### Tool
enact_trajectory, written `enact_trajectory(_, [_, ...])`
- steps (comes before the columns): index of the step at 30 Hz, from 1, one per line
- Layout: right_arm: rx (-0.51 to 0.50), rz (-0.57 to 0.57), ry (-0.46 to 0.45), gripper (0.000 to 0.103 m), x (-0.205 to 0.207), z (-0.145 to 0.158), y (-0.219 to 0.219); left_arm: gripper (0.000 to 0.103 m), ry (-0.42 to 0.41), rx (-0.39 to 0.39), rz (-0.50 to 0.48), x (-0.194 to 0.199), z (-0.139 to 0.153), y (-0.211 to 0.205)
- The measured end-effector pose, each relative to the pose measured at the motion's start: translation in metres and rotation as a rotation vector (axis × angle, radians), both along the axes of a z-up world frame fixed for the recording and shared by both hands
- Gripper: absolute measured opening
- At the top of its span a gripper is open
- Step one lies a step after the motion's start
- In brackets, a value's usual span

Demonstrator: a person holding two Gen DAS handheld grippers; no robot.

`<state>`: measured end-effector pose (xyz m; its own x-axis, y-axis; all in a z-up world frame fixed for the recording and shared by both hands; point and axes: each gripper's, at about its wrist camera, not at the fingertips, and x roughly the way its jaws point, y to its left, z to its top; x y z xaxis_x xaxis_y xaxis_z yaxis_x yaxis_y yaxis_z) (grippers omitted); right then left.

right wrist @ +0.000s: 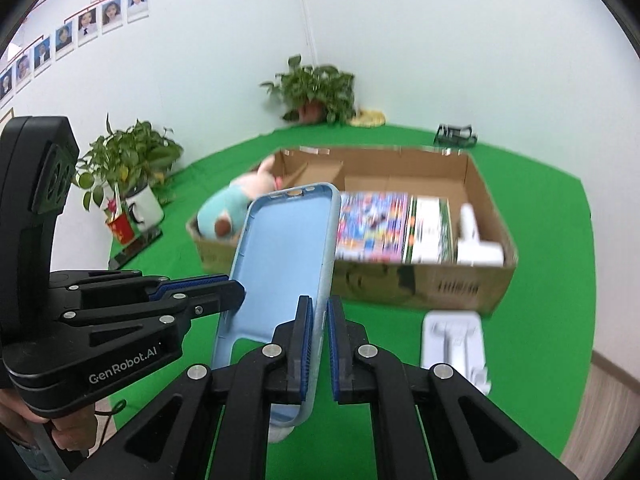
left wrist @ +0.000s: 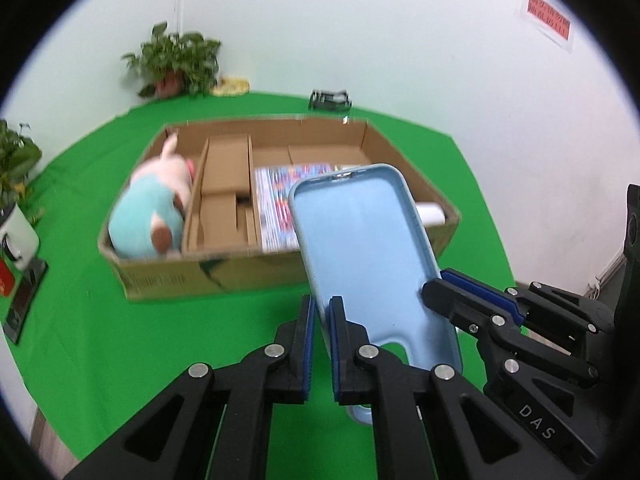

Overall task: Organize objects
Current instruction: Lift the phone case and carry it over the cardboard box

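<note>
A light blue phone case (left wrist: 368, 248) is held in the air between both grippers, its hollow inside facing the cameras. My left gripper (left wrist: 322, 312) is shut on its left edge. My right gripper (right wrist: 318, 312) is shut on its right edge; the case also shows in the right wrist view (right wrist: 284, 264). Beyond it an open cardboard box (left wrist: 168, 276) sits on the green table (left wrist: 120, 340). The box holds a plush toy (left wrist: 148, 208), a colourful book (right wrist: 372, 224), a green-and-white book (right wrist: 430, 228) and a white object (right wrist: 476, 240).
A white plastic tray (right wrist: 454, 344) lies on the table in front of the box. Potted plants (right wrist: 316, 92) (right wrist: 124, 168) stand at the back and left. A small black object (left wrist: 330, 99) lies behind the box. A black stand (left wrist: 24, 300) lies at the left edge.
</note>
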<state>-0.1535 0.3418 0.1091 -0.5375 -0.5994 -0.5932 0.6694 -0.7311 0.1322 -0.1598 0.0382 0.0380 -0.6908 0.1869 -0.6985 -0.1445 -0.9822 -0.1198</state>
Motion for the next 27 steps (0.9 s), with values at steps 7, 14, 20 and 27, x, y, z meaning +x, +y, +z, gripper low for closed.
enact_trajectory(7, [-0.025, -0.022, 0.044, 0.005, -0.024, 0.037, -0.016, 0.006, 0.082, -0.023, -0.003, -0.023, 0.029, -0.001])
enact_trajectory(14, [-0.043, -0.036, 0.056, 0.005, -0.052, 0.061, -0.038, 0.005, 0.121, -0.038, 0.001, -0.054, 0.048, -0.008])
enact_trajectory(20, [-0.056, -0.057, 0.010, 0.005, -0.101, 0.070, -0.058, 0.005, 0.107, -0.040, -0.001, -0.093, 0.055, -0.013])
enact_trajectory(27, [-0.059, -0.058, -0.136, 0.005, -0.183, 0.052, -0.077, 0.005, 0.038, -0.032, -0.020, -0.153, 0.046, -0.019])
